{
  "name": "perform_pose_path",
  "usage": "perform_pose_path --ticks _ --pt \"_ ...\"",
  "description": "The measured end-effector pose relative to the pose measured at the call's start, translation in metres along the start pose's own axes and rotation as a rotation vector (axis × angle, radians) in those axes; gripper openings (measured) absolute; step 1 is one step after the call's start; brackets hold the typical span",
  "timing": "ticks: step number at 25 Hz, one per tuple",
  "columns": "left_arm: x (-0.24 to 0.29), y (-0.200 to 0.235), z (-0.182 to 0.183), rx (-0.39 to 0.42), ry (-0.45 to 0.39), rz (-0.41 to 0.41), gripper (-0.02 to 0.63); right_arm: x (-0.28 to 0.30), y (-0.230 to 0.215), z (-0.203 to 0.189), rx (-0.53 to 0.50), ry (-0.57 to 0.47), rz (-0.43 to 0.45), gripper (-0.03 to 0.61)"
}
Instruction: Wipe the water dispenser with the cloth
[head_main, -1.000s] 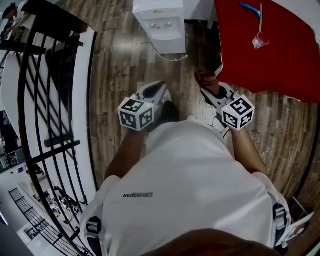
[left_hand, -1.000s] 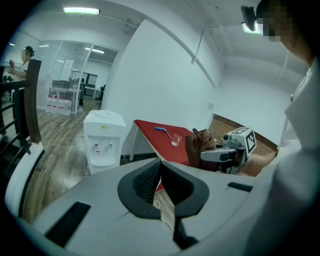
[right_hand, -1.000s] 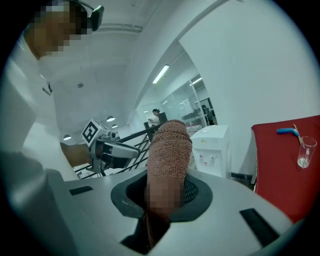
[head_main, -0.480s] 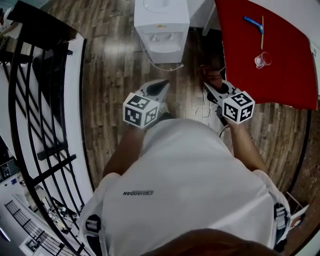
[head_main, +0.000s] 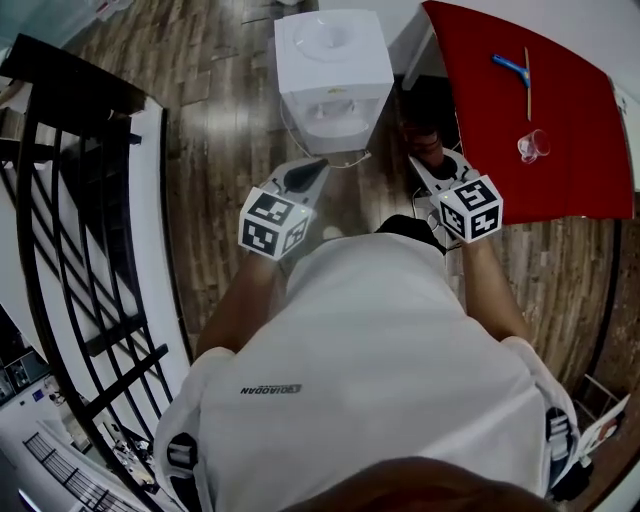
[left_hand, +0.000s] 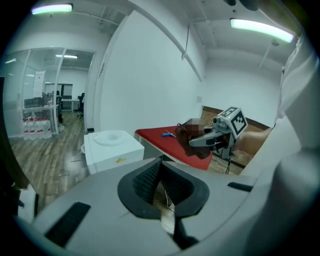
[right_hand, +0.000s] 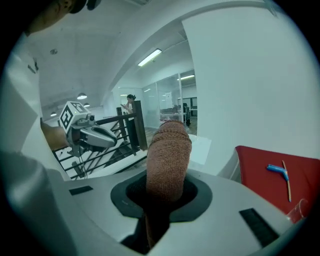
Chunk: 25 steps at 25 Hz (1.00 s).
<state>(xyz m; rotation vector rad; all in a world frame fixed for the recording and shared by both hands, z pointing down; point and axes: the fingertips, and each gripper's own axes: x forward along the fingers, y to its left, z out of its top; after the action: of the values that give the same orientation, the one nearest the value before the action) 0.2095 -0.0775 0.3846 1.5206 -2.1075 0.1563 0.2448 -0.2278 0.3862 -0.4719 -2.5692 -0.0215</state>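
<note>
The white water dispenser (head_main: 333, 65) stands on the wood floor just ahead of both grippers. My right gripper (head_main: 424, 168) is shut on a brown cloth (head_main: 424, 146), held near the dispenser's right front corner. In the right gripper view the cloth (right_hand: 169, 157) sticks up from between the jaws and hides most of the dispenser (right_hand: 202, 148). My left gripper (head_main: 312, 170) hovers short of the dispenser's front, jaws shut and empty. In the left gripper view the dispenser (left_hand: 112, 150) lies ahead on the left, and the right gripper (left_hand: 212, 137) with the cloth (left_hand: 192, 142) on the right.
A red table (head_main: 530, 110) stands right of the dispenser, bearing a blue tool (head_main: 508, 63), a thin stick (head_main: 527, 70) and a clear cup (head_main: 533, 146). A black railing (head_main: 90, 200) runs along the left. A cable (head_main: 330, 160) trails on the floor by the dispenser's base.
The person has stepped closer to the dispenser. Both grippers now sit nearer its front, the right one still carrying the cloth.
</note>
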Motion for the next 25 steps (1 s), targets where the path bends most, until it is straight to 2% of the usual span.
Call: perform_pose_path --ticks 4,8,12,17,25 --pt "0.014 0.014 0.02 0.013 -0.055 -0.025 -0.008 0.021 -0.015 0.009 -0.092 0.036 -0.015 0.051" --pt "0.041 0.038 0.031 -0.001 -0.058 0.015 -0.008 0.045 -0.048 0.014 -0.179 0.061 -0.034 0.051" --pt "0.069 0.068 0.047 -0.017 -0.021 0.083 -0.008 0.075 -0.089 0.027 -0.204 0.051 -0.014 0.051" --pt "0.106 0.093 0.065 -0.005 0.055 0.127 -0.008 0.117 -0.14 0.047 -0.238 0.045 0.008 0.051" --pt "0.165 0.119 0.094 -0.021 0.073 0.188 -0.008 0.172 -0.196 0.052 -0.319 0.042 0.038 0.051"
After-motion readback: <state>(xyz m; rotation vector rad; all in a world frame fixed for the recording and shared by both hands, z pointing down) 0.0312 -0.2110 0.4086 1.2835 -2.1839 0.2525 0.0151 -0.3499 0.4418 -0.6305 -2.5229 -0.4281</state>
